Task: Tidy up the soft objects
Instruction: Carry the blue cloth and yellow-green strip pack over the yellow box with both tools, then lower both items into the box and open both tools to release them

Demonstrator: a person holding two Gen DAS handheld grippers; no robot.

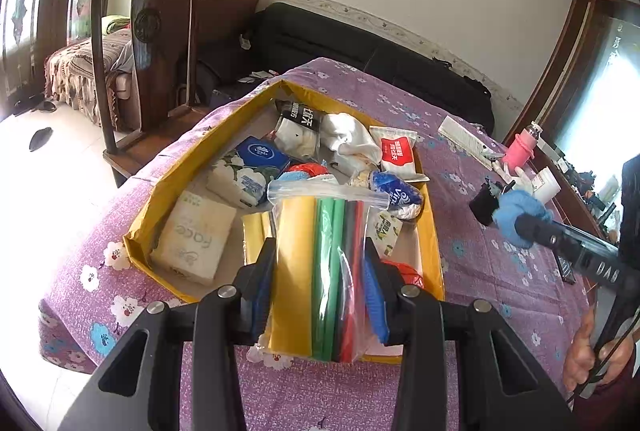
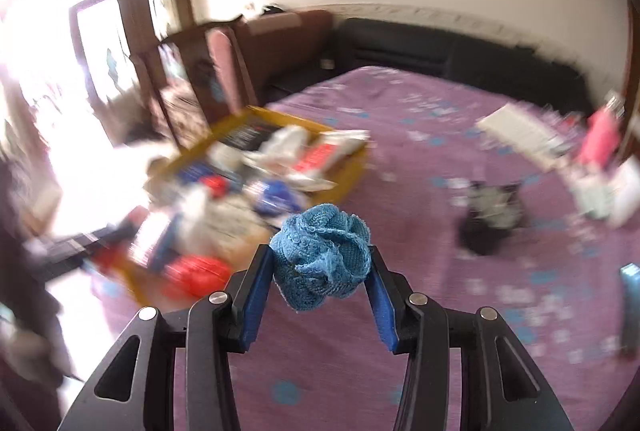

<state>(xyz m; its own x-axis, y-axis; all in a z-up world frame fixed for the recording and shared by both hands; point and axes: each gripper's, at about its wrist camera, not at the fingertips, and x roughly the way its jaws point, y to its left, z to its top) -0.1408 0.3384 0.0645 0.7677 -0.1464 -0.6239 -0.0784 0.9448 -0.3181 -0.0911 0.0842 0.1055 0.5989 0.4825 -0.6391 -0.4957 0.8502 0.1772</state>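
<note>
Two tongs are seen over a purple flowered surface (image 1: 500,271). On the left, a yellow box (image 1: 156,187) crowded with tissue packs, socks and wrapped goods is set on that cloth, and the left tongs (image 1: 320,295) are clenched on a clear zip bag (image 1: 320,271) of yellow, green, black and red rolls, held above the box's near end. Farther right, the right tongs (image 2: 322,271) are clamped on a bunched blue cloth (image 2: 320,255), which is carried above the cloth-covered surface just beside the box's right side.
</note>
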